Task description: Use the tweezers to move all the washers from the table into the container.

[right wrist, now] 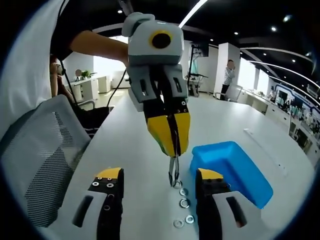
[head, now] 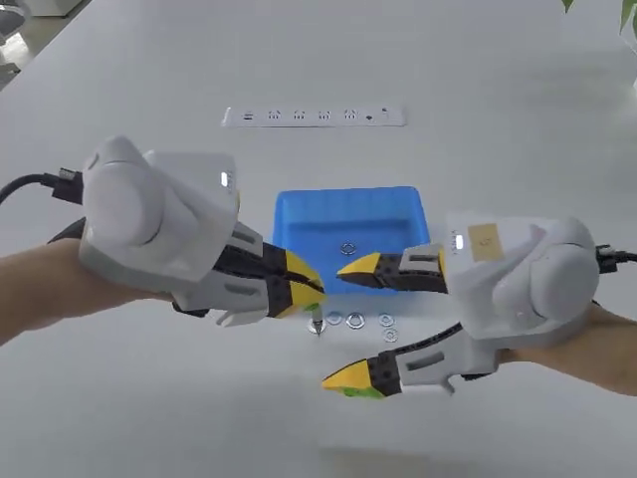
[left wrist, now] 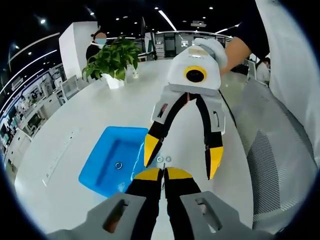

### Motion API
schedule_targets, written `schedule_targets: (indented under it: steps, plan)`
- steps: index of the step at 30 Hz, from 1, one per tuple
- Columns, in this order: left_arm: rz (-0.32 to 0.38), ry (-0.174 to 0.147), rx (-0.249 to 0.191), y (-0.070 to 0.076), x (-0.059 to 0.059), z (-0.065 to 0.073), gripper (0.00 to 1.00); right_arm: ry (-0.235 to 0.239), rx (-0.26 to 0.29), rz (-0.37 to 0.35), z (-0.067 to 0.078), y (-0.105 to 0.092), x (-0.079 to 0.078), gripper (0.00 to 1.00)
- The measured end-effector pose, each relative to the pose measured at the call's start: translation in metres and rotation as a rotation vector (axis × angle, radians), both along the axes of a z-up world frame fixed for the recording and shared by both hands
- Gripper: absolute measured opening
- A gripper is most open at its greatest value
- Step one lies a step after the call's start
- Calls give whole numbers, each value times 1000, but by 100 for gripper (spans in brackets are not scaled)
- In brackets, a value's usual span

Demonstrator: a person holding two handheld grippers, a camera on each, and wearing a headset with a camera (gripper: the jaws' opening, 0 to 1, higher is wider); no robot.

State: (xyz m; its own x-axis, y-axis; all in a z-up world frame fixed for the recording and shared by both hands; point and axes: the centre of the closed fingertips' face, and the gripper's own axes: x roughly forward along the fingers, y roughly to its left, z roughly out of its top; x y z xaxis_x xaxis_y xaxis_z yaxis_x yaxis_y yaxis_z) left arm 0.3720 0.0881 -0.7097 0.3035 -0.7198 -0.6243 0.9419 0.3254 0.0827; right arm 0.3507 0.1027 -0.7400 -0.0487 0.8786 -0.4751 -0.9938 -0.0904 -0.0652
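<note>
Washers [right wrist: 184, 203]: we count about five on the table [head: 149, 418], in a loose row just in front of the container [head: 299, 214]. They are small flat metal rings, shiny and thin, lying flush on the surface. A lone washer [head: 347, 248] sits on the container floor. Our read: one in, roughly five to go, so early in the job.

Tweezers [right wrist: 173, 174]: slim bright metal, pointing down, tips at the near end of the row, at or touching the first washer. We can't tell if it's pinched yet.

The container is a shallow blue plastic tray, rectangular with rounded corners, glossy, open on top.

Left gripper [head: 297, 284]: yellow-tipped jaws clamped together on the tweezers' upper end. Right gripper [left wrist: 182, 161]: jaws spread wide, carrying nothing, hovering on the opposite side of the row with the washers roughly between its tips.

The table is smooth, white and matte, so it gives low contrast against the washers.
</note>
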Motion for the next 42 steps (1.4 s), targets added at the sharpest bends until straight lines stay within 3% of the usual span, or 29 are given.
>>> schedule_targets:
  steps: [5, 9, 11, 16, 19, 21, 30, 36, 42]
  plan:
    - [4, 4, 3, 2, -1, -1, 6, -11, -38, 17, -12, 7, 3, 47]
    - [3, 5, 5, 4, -1, -3, 6, -36, -77, -1, -22, 11, 13, 30]
    - [1, 9, 6, 4, -1, -3, 6, -26, -89, -4, -26, 13, 16, 27]
    - [3, 19, 7, 3, -1, -5, 6, -5, -76, -14, -23, 19, 20, 25]
    - [-13, 5, 25, 4, -1, -8, 7, -4, -72, -1, -23, 23, 20, 12]
    - [-18, 4, 35, 4, -2, -9, 7, 17, -82, -3, -26, 24, 20, 12]
    - [-23, 6, 24, 1, -2, -9, 7, -9, -138, 23, -37, 22, 19, 12]
    - [-21, -7, 26, 0, 2, -8, 7, -45, -141, 42, -37, 21, 21, 10]
    - [-28, -21, 29, -2, 2, -7, 7, -12, -119, 39, -37, 20, 20, 9]
